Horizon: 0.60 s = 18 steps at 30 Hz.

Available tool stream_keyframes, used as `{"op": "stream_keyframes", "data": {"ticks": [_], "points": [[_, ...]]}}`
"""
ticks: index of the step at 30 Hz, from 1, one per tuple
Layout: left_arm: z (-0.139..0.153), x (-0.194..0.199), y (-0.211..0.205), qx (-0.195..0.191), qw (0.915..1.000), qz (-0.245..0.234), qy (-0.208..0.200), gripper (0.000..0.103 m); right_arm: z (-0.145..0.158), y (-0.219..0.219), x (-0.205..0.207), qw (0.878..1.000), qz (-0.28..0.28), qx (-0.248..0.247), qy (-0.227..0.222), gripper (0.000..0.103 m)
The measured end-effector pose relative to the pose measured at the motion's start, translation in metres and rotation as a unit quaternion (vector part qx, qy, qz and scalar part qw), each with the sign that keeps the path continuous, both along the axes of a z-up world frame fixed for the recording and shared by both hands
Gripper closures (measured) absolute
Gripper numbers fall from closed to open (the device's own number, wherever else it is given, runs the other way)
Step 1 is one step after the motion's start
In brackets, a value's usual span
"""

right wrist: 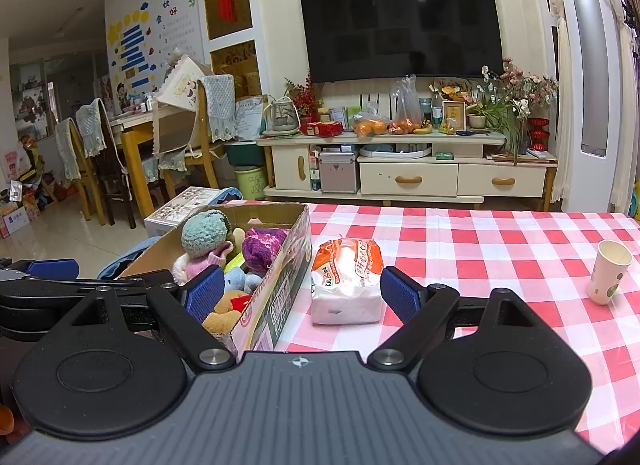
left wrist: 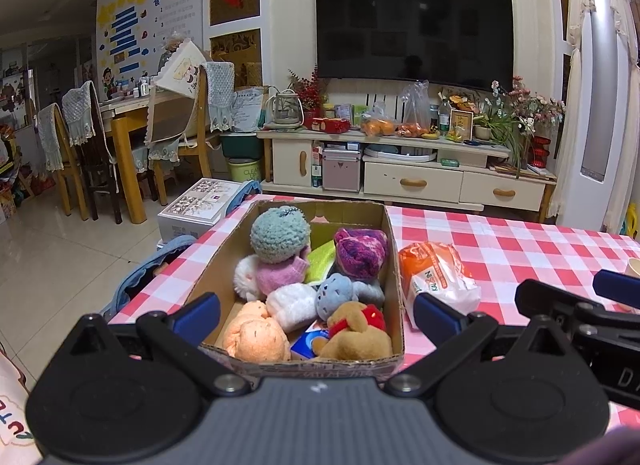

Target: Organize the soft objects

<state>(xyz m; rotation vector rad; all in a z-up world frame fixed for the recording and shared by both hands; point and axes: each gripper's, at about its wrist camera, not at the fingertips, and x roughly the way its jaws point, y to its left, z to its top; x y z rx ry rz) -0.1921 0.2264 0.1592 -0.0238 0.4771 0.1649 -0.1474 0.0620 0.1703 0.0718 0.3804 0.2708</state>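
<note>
With plush toys filling the brown cardboard box (left wrist: 394, 249) on the checked counter (right wrist: 480, 249), both grippers hang wide open and empty, so the right gripper (right wrist: 302, 291) likely next straddles the orange-white tissue pack (right wrist: 346, 281).

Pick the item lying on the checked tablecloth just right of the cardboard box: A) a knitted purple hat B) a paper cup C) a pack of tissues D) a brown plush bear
C: the orange-and-white tissue pack lies beside the cardboard box; the paper cup stands far off to the right.
</note>
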Motion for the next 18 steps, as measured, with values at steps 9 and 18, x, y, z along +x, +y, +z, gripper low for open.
{"op": "stream_keyframes", "data": {"ticks": [9,18], "points": [[-0.006,0.003,-0.003,0.004,1.0000,-0.009,-0.001,0.001,-0.006,-0.003,-0.001,1.000,0.000,0.005,0.000,0.000],[-0.004,0.026,-0.042,-0.002,0.9992,-0.040,0.000,0.001,-0.009,-0.041,0.009,0.999,-0.027,0.033,-0.004,0.000]]}}
